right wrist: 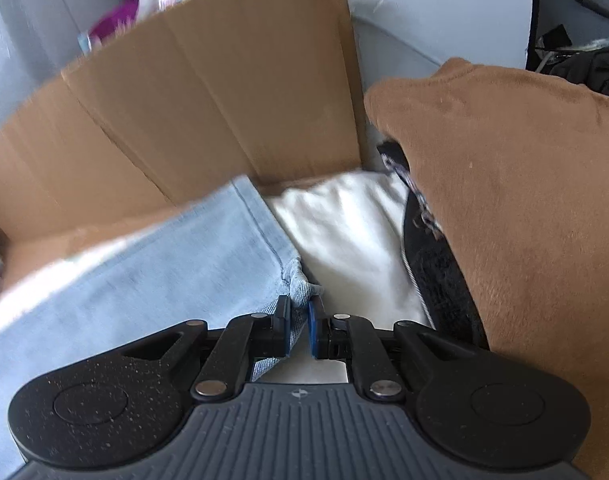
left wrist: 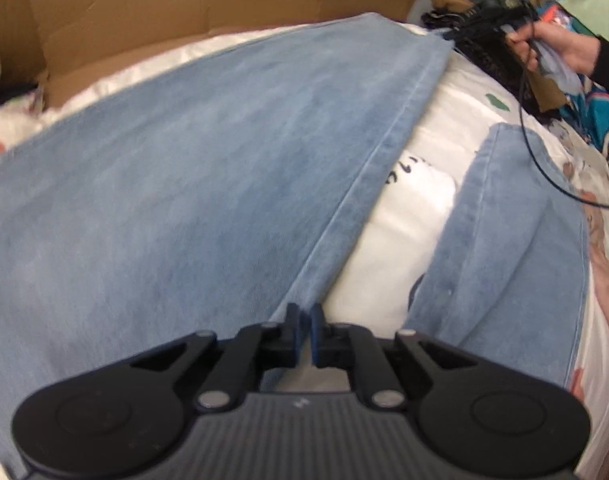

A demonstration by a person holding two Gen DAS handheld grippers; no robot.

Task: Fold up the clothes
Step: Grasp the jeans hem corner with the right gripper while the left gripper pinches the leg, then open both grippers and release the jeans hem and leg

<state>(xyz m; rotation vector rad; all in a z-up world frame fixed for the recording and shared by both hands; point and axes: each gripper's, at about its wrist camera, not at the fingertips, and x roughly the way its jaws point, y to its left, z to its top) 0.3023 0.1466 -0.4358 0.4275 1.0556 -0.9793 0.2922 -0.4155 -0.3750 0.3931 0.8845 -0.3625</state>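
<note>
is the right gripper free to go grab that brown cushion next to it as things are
Probably not yet: the right gripper is shut on the jeans hem. The brown cushion lies close beside it, nothing between.

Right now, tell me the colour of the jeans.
Light blue, faded denim; the jeans show best in the left wrist view.

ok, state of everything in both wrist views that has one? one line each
left gripper: shut on the jeans' seam edge
right gripper: shut on the hem corner of the jeans
jeans: spread flat on the white bedding, one leg lying apart to the side
cardboard box: flaps open
brown cushion: resting beside the bedding
</note>
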